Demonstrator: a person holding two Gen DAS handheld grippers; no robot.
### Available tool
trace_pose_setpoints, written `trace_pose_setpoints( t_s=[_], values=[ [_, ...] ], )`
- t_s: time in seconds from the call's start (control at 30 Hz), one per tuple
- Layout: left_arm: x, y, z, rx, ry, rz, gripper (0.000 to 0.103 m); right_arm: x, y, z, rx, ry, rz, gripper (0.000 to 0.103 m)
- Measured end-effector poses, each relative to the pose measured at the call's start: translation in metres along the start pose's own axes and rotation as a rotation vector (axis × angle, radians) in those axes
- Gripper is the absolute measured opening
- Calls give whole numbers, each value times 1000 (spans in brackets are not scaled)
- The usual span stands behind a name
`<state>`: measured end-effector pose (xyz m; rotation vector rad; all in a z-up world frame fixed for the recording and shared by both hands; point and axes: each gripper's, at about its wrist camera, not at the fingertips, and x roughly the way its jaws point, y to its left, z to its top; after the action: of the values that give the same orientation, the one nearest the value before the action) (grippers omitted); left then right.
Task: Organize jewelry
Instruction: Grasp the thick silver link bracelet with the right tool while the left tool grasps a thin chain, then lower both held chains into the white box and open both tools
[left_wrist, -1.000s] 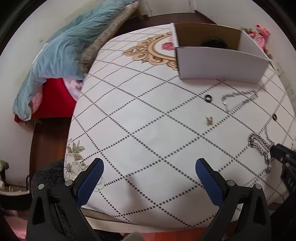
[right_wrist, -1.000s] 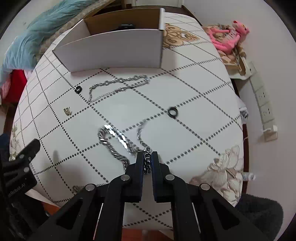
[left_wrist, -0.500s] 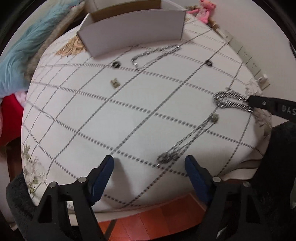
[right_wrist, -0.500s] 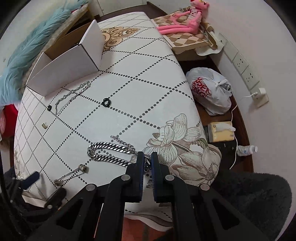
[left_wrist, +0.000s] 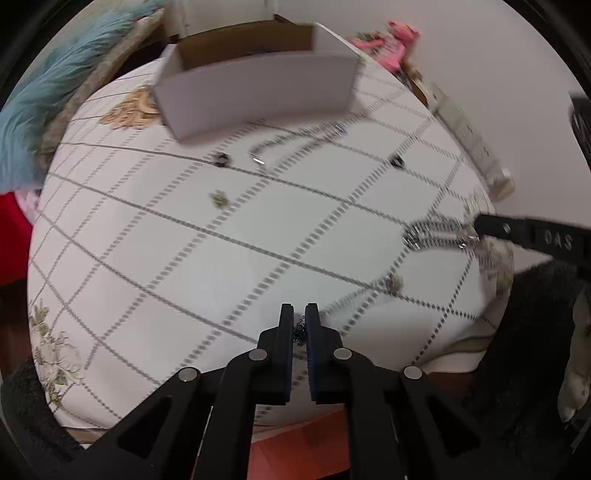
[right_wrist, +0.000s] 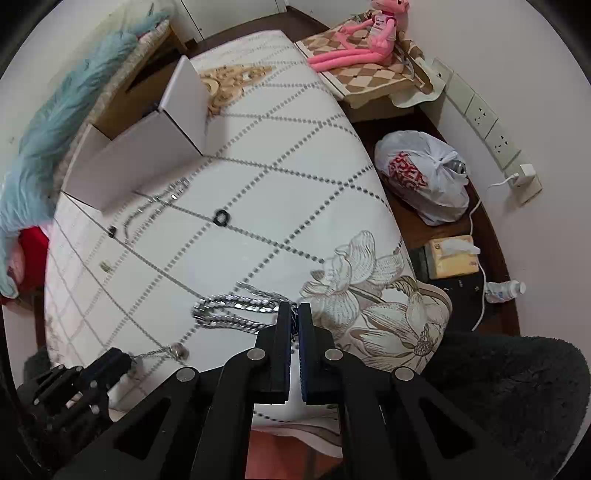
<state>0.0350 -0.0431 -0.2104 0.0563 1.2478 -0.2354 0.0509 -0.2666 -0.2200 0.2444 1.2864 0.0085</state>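
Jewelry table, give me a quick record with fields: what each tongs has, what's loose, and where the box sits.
left tongs: shut on thin necklace, near table edge
right tongs: shut on chunky chain
loose on table: long chain, two black rings, small gold piece
box: open, far side of the table

A home bedroom around me, my counter (right_wrist: 280, 155) in a floral diamond-print cloth, blue fluffy blanket (right_wrist: 55, 122) heaped on the bed, pink plush toy (right_wrist: 365, 33), wall sockets (right_wrist: 484, 118) with a charger, knotted shopping bag (right_wrist: 421, 181), tissue pack (right_wrist: 452, 256) on the wooden floor
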Motion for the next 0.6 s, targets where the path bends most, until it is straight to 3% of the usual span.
trace_pose_setpoints(
  t_s=[0.27, 0.6],
  values=[
    [-45, 46, 14, -85, -86, 4, 4, -23, 15, 11, 12, -33, 120, 3],
    [-84, 50, 50, -120, -158, -75, 3, -67, 43, 33, -17, -92, 232, 3]
  ],
)
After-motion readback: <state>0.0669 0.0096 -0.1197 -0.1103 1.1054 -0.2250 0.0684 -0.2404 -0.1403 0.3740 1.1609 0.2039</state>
